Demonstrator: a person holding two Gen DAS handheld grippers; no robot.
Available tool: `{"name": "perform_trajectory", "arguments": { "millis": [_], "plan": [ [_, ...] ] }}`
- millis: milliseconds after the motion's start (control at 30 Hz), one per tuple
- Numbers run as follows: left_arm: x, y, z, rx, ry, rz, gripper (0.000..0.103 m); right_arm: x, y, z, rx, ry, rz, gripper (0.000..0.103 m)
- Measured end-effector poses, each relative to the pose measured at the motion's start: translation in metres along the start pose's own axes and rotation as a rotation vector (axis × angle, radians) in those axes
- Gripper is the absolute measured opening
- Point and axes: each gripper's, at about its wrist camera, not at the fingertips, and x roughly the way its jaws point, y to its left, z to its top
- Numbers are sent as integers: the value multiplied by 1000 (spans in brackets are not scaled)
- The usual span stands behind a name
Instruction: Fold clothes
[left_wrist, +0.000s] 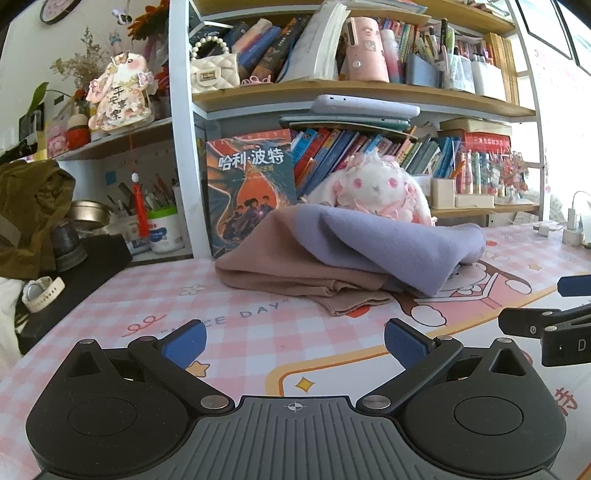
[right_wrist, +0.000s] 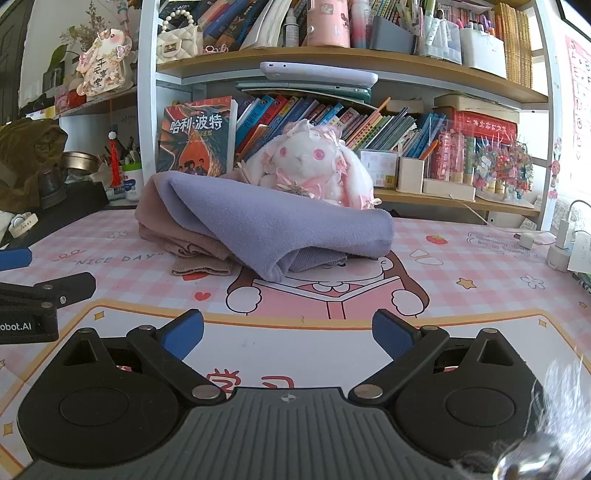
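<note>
The bookshelf (left_wrist: 351, 96) fills the whole upper half of both views, so I read it as the fixed back wall of my workspace; nothing there is mine to touch. Below it the pink checked desk mat (left_wrist: 258, 332) spreads across the lower half, and I take its bare stretch at bottom centre to be the folding surface. At mid-frame in both views lies the clothing: a lilac garment (right_wrist: 280, 221) draped loosely over a dusty-pink garment (right_wrist: 162, 221), the pair heaped near the back of the mat with a ribbed pink cuff spilling toward me. They look bunched rather than folded, so I judge the task barely begun. A white plush rabbit (right_wrist: 310, 162) sits just behind the heap, touching or nearly touching the lilac cloth; I would pull the clothes forward to keep it out of the way. A large illustrated book (left_wrist: 251, 192) leans upright against the shelf to the heap's left. My left gripper (left_wrist: 295, 343) sits at bottom centre of its own view, its blue pads spread wide with nothing between them, well short of the cloth. My right gripper (right_wrist: 288, 336) is likewise spread and empty, set beside the other, each peeking into its neighbour's frame edge, which suits a two-handed reach for the garment.
</note>
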Motion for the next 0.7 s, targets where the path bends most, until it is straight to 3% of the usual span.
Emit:
{"name": "perform_trajectory", "arguments": {
  "millis": [700],
  "plan": [
    [2, 2, -2, 0, 7, 13, 103, -2, -1, 0, 5, -13, -4, 100]
  ]
}}
